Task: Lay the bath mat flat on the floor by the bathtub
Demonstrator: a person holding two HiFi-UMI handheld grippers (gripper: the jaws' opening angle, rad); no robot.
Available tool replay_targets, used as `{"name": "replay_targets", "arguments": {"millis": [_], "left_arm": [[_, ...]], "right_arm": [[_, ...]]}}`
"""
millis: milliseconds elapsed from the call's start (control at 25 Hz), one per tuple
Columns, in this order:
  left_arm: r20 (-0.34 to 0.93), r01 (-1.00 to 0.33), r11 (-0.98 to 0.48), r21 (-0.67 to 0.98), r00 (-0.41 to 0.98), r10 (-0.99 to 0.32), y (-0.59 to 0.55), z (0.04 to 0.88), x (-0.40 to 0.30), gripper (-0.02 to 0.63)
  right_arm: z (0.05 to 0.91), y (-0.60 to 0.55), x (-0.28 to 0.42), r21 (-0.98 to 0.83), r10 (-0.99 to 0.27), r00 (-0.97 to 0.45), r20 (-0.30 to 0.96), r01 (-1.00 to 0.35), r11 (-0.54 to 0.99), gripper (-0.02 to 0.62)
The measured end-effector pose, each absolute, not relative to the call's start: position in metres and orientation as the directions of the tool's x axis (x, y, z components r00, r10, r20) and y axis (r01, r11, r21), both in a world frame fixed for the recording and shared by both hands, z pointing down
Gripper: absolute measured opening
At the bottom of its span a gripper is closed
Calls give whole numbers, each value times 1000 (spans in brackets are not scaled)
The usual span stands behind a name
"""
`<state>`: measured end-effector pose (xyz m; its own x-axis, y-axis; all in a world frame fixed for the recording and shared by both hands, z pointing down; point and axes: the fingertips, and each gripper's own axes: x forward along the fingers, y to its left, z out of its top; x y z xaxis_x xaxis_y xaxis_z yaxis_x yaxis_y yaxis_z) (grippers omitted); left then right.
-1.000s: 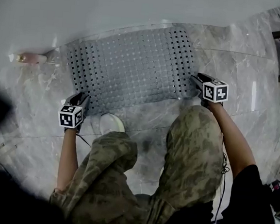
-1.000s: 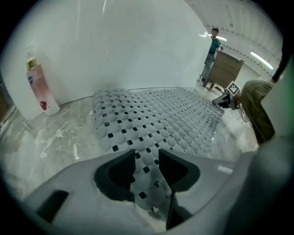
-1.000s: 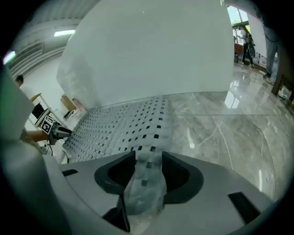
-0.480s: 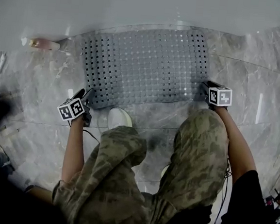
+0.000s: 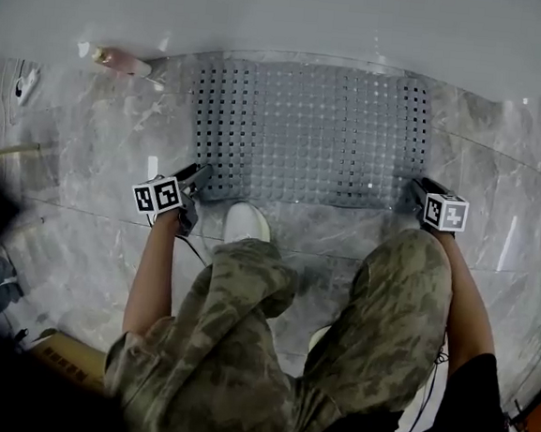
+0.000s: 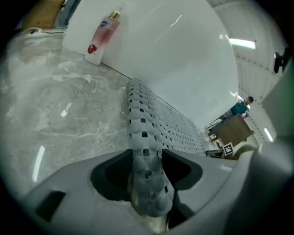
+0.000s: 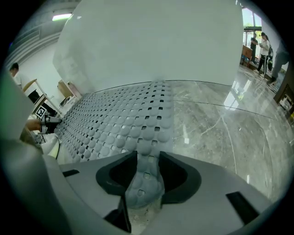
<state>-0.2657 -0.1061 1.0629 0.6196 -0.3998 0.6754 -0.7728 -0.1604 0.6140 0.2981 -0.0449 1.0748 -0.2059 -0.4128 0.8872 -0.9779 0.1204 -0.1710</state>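
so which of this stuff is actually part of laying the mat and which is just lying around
Part of the job: bath mat, bathtub, floor.

Just lying about: pink bottle beside the bathtub.

Left gripper (image 6: 147, 173) closing on bath mat (image 6: 140, 117), bottle (image 6: 102, 36)

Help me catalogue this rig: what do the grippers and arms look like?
Left gripper and right gripper: dark, pale grey jaw housings, each bearing a white cube of black square markers. Thin dark cable off the left. Bare forearms, black short sleeve.
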Motion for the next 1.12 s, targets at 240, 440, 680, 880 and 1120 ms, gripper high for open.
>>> {"name": "replay_targets", "arguments": {"millis": [240,440,680,880,1120], "left_arm": [[784,-905,-209,370,425,-453,-107,1051,-275,172],[831,-930,-368,6,209,-515,-113,1033,-264,175],[892,-914,-378,146,287,-350,-104,1071,-274,237],[705,-873,-31,487,413,-577,-118,1044,-312,271],[651,-765,102,637,462,-602,-117,1069,-325,212]], "right_arm": [[1074,-44,297,-145,-407,-190,894,-980,138,156],[1074,-45,295,-114,-403,-167,900,-982,152,156],[1075,-45,294,-101,-405,-147,903,-986,132,156],[1074,-45,295,-102,-401,-146,904,-986,129,156],[1075,-46,295,-104,-404,-145,903,-987,121,156]]}}
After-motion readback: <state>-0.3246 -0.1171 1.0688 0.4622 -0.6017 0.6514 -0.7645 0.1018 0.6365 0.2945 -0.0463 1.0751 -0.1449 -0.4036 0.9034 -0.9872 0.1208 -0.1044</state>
